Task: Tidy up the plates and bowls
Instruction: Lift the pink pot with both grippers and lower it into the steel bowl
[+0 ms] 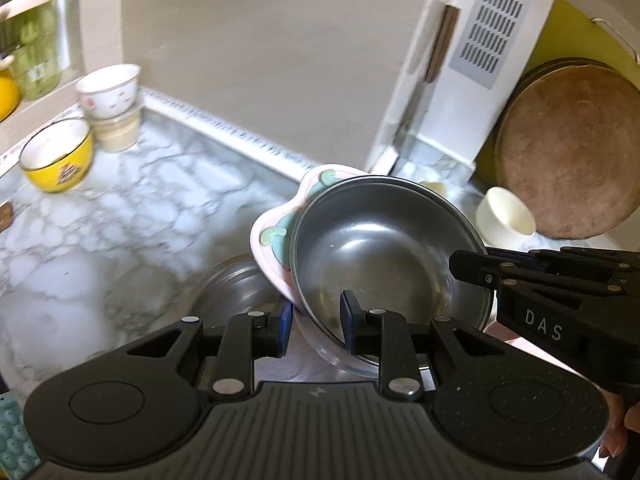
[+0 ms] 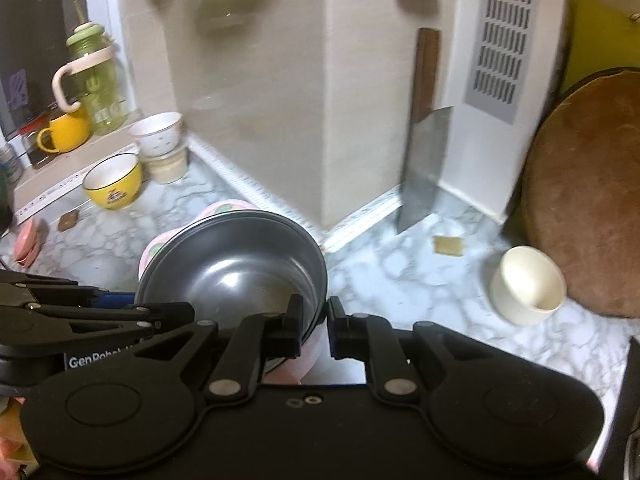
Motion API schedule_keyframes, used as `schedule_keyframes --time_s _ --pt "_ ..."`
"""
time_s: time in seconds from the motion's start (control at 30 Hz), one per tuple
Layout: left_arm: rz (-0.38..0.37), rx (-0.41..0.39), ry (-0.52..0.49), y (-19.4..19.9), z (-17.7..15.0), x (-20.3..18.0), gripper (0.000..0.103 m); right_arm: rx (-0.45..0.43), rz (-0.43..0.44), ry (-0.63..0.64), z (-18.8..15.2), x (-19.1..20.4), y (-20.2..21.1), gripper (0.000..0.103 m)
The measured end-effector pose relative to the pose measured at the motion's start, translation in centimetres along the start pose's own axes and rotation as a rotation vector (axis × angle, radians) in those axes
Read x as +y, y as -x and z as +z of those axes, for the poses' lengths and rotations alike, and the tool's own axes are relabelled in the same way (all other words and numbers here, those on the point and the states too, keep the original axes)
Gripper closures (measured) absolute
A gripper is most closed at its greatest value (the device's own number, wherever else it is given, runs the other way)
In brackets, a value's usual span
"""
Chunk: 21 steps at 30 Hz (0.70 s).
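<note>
both claws, left claw (image 1: 314,328) and right claw (image 2: 314,330), pinch the steel bowl (image 1: 384,248) rim.

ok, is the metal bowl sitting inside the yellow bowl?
No: the metal bowl is nested in a pink dish, while the yellow bowl stands apart near the back ledge.

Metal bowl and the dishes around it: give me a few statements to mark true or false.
1. The metal bowl sits inside a pink dish. True.
2. Only the left gripper clamps the stack. False: the right gripper also clamps its rim.
3. The yellow bowl lies upside down. False: it stands mouth up.
4. A cleaver leans against the white wall. True.
5. The white patterned bowl is stacked on another bowl. True.
</note>
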<state>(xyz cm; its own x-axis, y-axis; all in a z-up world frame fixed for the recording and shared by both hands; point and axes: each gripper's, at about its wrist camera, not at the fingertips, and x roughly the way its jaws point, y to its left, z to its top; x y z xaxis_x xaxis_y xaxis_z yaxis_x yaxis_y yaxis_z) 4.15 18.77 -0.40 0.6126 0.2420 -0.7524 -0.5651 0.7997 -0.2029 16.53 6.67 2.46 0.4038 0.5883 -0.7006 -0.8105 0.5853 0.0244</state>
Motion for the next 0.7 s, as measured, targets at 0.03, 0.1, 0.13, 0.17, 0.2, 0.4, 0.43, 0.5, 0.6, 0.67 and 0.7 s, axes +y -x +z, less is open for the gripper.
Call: schedule_keyframes --time_s 0.03,0.1,0.13,0.17,0.2,0.4,0.43,0.5,0.6,0.67,0.7 --pt "0.005 0.009 0.004 0.0 -0.2 0.6 0.079 0.006 0.008 -0.004 -0.2 0.4 -0.3 0.089" --pt "0.017 0.032 0.008 -0.3 -0.5 1.5 0.079 0.021 0.022 -0.017 -0.6 1.3 -0.9 0.089" --pt "0.022 0.039 0.008 -0.3 -0.8 1.9 0.079 0.029 0.027 -0.018 -0.9 1.7 -1.2 0.089" --pt "0.029 0.047 0.008 -0.4 -1.0 2.2 0.079 0.039 0.031 -0.021 -1.1 2.1 -1.5 0.089" --pt "0.036 0.056 0.008 -0.5 -1.2 2.6 0.079 0.049 0.037 -0.026 -1.3 2.4 -1.9 0.089" --pt "0.063 0.088 0.017 -2.0 -2.1 4.1 0.079 0.094 0.051 -0.046 -2.4 3.9 -4.1 0.089" --pt "0.068 0.089 0.015 -2.3 -2.2 4.2 0.079 0.098 0.05 -0.048 -2.5 4.1 -4.4 0.089" --pt "0.077 0.091 0.017 -2.7 -2.4 4.4 0.079 0.106 0.05 -0.049 -2.7 4.2 -5.0 0.089" --pt "0.08 0.099 0.017 -3.3 -2.5 4.6 0.079 0.121 0.051 -0.056 -3.0 4.3 -5.7 0.089" --pt "0.085 0.104 0.014 -3.7 -2.6 4.6 0.079 0.125 0.051 -0.054 -3.1 4.3 -6.0 0.089" --pt "0.084 0.108 0.015 -3.8 -2.6 4.7 0.079 0.127 0.052 -0.054 -3.2 4.3 -6.2 0.089"
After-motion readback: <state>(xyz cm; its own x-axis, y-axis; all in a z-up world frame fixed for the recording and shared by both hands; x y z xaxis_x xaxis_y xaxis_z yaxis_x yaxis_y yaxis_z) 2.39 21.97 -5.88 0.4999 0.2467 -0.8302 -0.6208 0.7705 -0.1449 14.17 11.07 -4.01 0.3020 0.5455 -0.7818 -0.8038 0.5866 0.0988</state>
